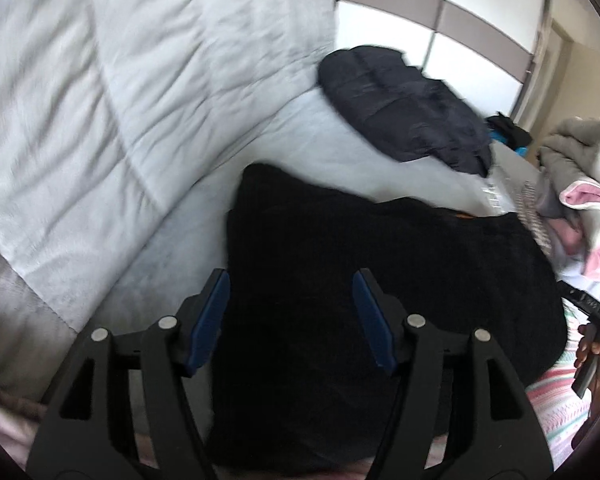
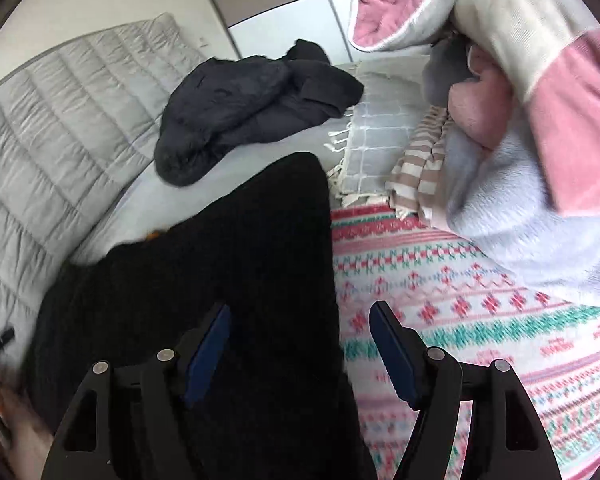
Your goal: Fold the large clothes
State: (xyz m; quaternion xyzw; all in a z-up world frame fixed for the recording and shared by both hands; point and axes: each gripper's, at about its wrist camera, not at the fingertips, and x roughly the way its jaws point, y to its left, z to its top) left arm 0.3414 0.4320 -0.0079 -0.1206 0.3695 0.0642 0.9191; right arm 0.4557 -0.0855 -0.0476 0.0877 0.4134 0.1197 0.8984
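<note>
Open right gripper (image 2: pixel 300 344) above black garment (image 2: pixel 220 260) beside patterned blanket (image 2: pixel 480 320)

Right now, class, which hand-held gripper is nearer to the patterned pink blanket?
Right. The right hand-held gripper straddles the black garment's edge beside the patterned pink blanket; the left hand-held gripper hangs over the garment's middle.

- The black garment (image 1: pixel 380 280) ran off the bottom edge in both views, its folds lost in the dark.
- The hand (image 1: pixel 592 356) at the right rim of the left view was cut off.
- The quilt (image 1: pixel 100 100) smeared with motion blur.
- The items past the dark jacket (image 1: pixel 404 108) were too small to tell.
</note>
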